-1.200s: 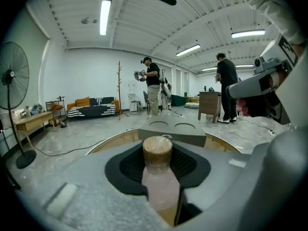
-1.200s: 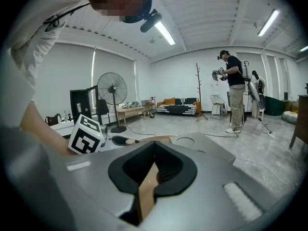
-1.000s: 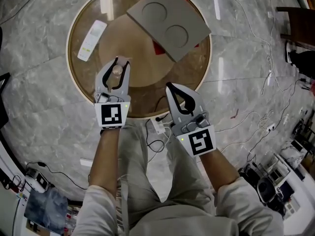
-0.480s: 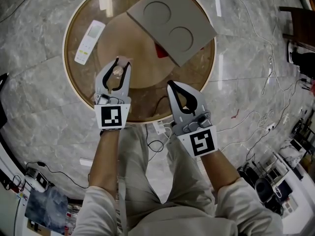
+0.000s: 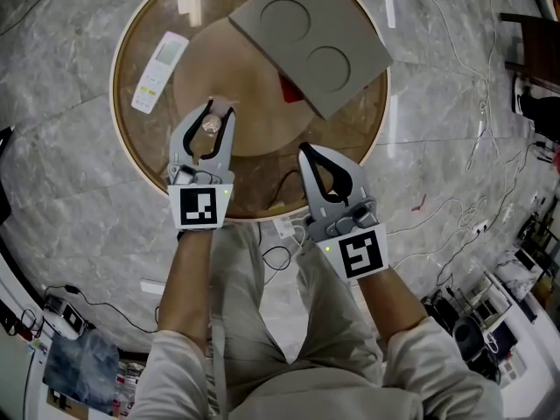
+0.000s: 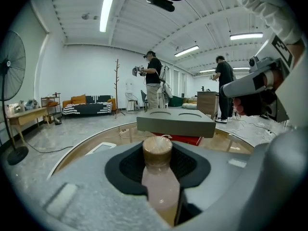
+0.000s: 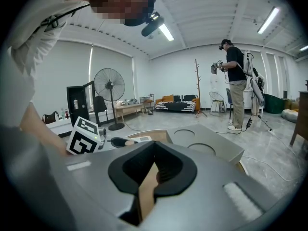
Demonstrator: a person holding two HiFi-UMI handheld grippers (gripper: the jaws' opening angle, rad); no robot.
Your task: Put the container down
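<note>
A small bottle [image 5: 210, 124] with a brown cap and pale pinkish liquid is the container. My left gripper [image 5: 216, 106] is shut on it, one jaw on each side of its body. In the left gripper view the bottle [image 6: 159, 177] fills the gap between the jaws, with its cap towards the jaw tips. It hangs over the near part of a round wooden table [image 5: 131, 160]. My right gripper [image 5: 304, 150] is shut and holds nothing. It is at the table's near edge, to the right of the left one.
A grey tray [image 5: 311, 38] with two round recesses lies at the far right of the table, on top of something red [image 5: 284, 87]. A white remote [image 5: 160, 73] lies at the far left. Cables run over the marble floor [image 5: 455, 147]. Two people stand in the room behind.
Both grippers stay almost where they were, and the bottle is still held. The view has shifted slightly, so the table sits a little differently in frame.
</note>
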